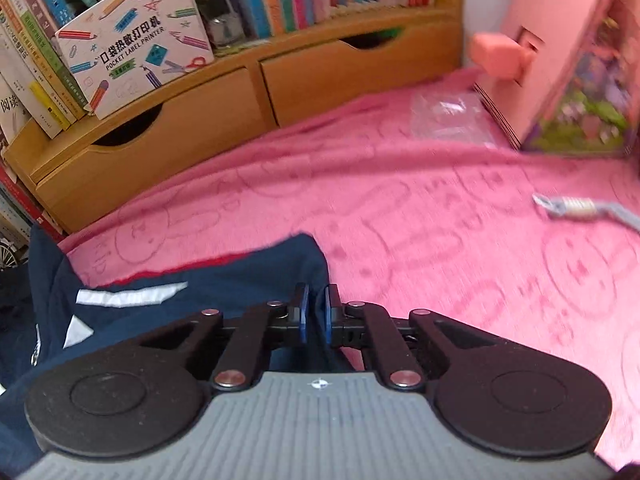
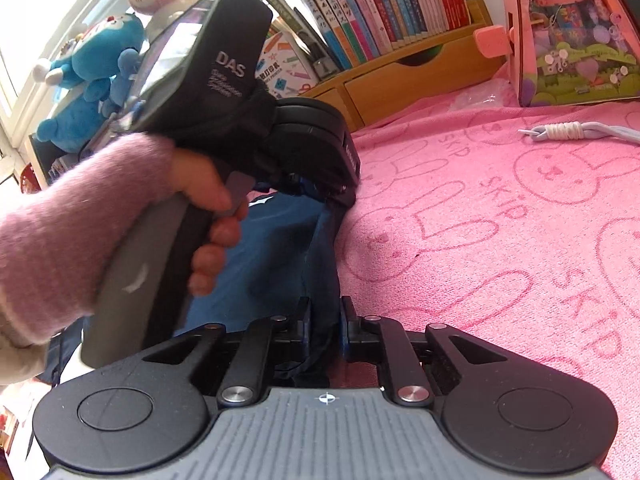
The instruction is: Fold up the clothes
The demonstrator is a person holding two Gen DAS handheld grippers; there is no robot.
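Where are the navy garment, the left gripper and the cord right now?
Navy garment [image 1: 248, 280], left wrist view, on the fabric beside the white stripe.
Left gripper [image 1: 315, 312], left wrist view, midway between its fingertips.
Cord [image 2: 564, 131], right wrist view, on its white wrapped section.

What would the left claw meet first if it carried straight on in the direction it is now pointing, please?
The left claw, shut on the navy garment, points across the pink towel toward the wooden drawer unit. Past the garment's edge the path looks free over the towel, so the drawers would probably come first, though depth is unclear.
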